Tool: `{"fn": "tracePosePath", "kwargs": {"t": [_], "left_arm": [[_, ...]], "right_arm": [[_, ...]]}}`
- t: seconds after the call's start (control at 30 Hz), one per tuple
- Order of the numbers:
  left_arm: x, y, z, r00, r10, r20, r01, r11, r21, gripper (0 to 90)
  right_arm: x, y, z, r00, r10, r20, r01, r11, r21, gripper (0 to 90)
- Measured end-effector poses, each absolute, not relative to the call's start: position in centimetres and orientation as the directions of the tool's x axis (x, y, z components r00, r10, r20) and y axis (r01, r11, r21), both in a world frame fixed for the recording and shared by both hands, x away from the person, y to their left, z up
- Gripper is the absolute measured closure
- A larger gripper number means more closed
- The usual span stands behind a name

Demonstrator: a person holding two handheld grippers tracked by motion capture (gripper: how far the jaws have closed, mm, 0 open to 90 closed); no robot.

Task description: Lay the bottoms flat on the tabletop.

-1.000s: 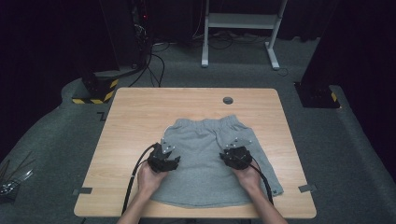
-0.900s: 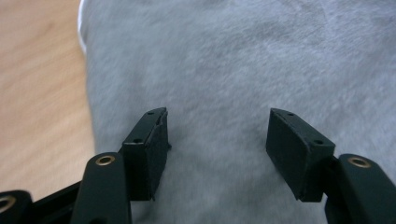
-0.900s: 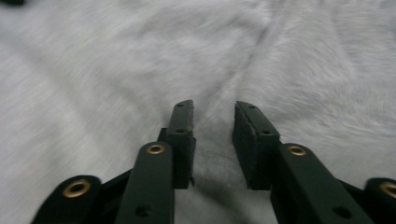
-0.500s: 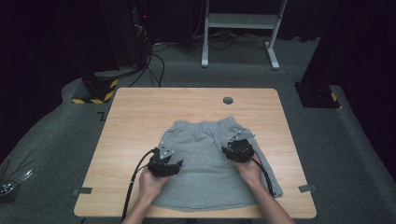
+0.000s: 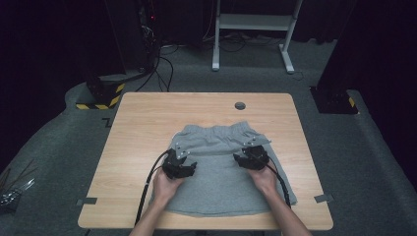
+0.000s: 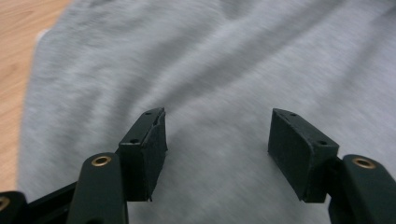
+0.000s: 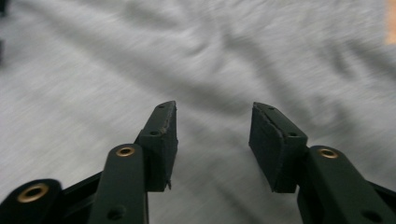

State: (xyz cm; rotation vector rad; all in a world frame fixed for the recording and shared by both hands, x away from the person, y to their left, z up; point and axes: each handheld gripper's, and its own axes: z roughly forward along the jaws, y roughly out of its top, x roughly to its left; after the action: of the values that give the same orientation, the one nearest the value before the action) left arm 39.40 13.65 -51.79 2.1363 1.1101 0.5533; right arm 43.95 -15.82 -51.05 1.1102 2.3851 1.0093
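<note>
A grey cloth garment (image 5: 216, 182) with a gathered waistband at its far edge lies spread on the wooden table (image 5: 142, 128). My left gripper (image 5: 183, 166) hovers over its left half, jaws open, with only grey cloth (image 6: 210, 60) beneath them (image 6: 217, 116). My right gripper (image 5: 250, 158) is over the right half. Its jaws have just been opening and stand apart (image 7: 215, 109) above wrinkled cloth (image 7: 140, 60), with nothing pinched between the pads. A black cable trails from each gripper toward the near table edge.
A round dark hole (image 5: 240, 105) sits in the table's far middle. Grey tape marks (image 5: 87, 201) (image 5: 320, 198) lie near the front corners. Beyond the table are a white desk frame (image 5: 255, 29), floor cables and a yellow-black striped base (image 5: 98, 96).
The right gripper has shifted slightly farther up the cloth and the left slightly to the right. The garment lies as before.
</note>
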Motion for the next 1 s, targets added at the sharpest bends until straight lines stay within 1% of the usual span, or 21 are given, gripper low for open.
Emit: {"fn": "tracePosePath", "kwargs": {"t": [0.07, 0.17, 0.27, 0.3, 0.37, 0.4, 0.47, 0.53, 0.67, 0.77, 0.93, 1.0], "left_arm": [[38.6, 14.1, -52.1, 0.555, 0.831, 0.042, 0.553, -0.406, 0.727, 36.8], [37.8, 14.8, -52.2, 0.547, 0.837, 0.022, 0.56, -0.385, 0.734, 36.3], [37.4, 15.1, -52.1, 0.541, 0.841, 0.02, 0.566, -0.381, 0.731, 35.9], [37.4, 15.1, -52.1, 0.54, 0.842, 0.019, 0.566, -0.379, 0.732, 35.6], [37.3, 15.2, -52.2, 0.533, 0.846, 0.007, 0.57, -0.365, 0.736, 35.6], [37.2, 15.2, -52.3, 0.533, 0.846, 0.012, 0.563, -0.366, 0.741, 35.3], [36.8, 15.2, -52.4, 0.537, 0.844, 0.018, 0.555, -0.369, 0.745, 35.0], [36.0, 15.5, -52.6, 0.542, 0.84, 0.016, 0.545, -0.366, 0.754, 34.8], [35.3, 15.8, -52.3, 0.542, 0.84, 0.017, 0.551, -0.371, 0.747, 34.8], [35.2, 15.9, -52.4, 0.533, 0.846, -0.001, 0.559, -0.351, 0.751, 34.4], [35.1, 15.9, -52.2, 0.533, 0.846, -0.019, 0.566, -0.34, 0.751, 34.2], [35.5, 15.7, -52.0, 0.529, 0.849, -0.015, 0.556, -0.332, 0.762, 34.3]], "right_arm": [[42.8, -15.7, -51.6, -0.657, 0.754, -0.024, 0.53, 0.484, 0.696, 48.1], [41.3, -16.2, -52.2, -0.663, 0.748, -0.014, 0.51, 0.465, 0.724, 47.2], [40.4, -16.4, -51.7, -0.682, 0.731, -0.038, 0.488, 0.493, 0.721, 44.9], [40.2, -16.6, -51.5, -0.674, 0.737, -0.048, 0.48, 0.487, 0.729, 45.1], [39.9, -17.6, -51.0, -0.653, 0.757, -0.006, 0.493, 0.432, 0.756, 44.8], [39.8, -17.8, -51.2, -0.651, 0.759, 0.002, 0.508, 0.433, 0.744, 44.3], [39.6, -18.1, -52.0, -0.657, 0.754, -0.023, 0.518, 0.473, 0.713, 43.7], [39.2, -18.9, -52.2, -0.652, 0.758, -0.008, 0.518, 0.453, 0.726, 43.6], [39.1, -19.2, -52.0, -0.661, 0.751, -0.01, 0.519, 0.467, 0.717, 43.7], [38.8, -19.2, -52.0, -0.663, 0.749, -0.016, 0.515, 0.471, 0.716, 43.4], [36.7, -20.0, -52.1, -0.684, 0.729, -0.022, 0.495, 0.486, 0.721, 43.1], [36.7, -20.2, -51.8, -0.684, 0.728, -0.046, 0.482, 0.498, 0.721, 43.4]]}}
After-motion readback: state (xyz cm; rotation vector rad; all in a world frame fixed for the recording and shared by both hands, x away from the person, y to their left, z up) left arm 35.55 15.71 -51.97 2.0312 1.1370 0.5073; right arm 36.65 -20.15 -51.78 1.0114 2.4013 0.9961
